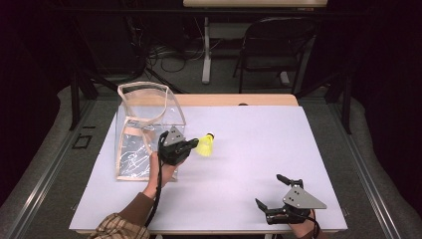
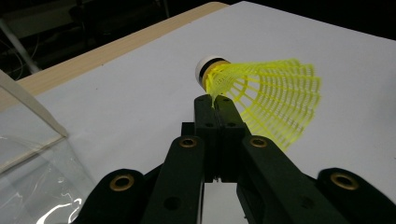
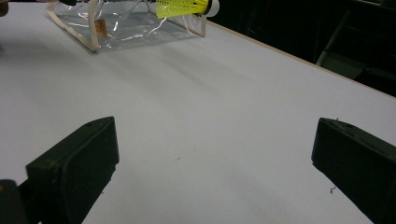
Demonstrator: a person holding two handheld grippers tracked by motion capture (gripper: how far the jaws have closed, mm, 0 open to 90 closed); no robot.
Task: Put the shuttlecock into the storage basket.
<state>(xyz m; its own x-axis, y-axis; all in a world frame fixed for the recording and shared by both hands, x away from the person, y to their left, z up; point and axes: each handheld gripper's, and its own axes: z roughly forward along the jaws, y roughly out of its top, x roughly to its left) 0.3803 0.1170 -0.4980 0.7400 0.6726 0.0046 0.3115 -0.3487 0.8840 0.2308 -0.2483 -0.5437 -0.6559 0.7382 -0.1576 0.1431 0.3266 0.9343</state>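
A yellow shuttlecock [image 1: 205,145] with a white, black-banded cork hangs above the white table, pinched at the skirt's edge by my left gripper [image 1: 192,145]. In the left gripper view the jaws are pressed together on the yellow mesh near the cork, with the shuttlecock [image 2: 261,95] fanning out to the right of my left gripper [image 2: 215,103]. A clear plastic bag [image 1: 144,130] with tan trim stands open just left of that hand. My right gripper [image 1: 271,191] rests near the table's front right edge, jaws spread wide with nothing between them. Far off in the right gripper view are the shuttlecock [image 3: 184,7] and the bag [image 3: 126,25].
The white table [image 1: 259,144] has a wooden strip along its far edge. Beyond it stand a folding chair [image 1: 271,47] and a table leg among floor cables. A plaid sleeve [image 1: 119,226] comes in at the bottom left.
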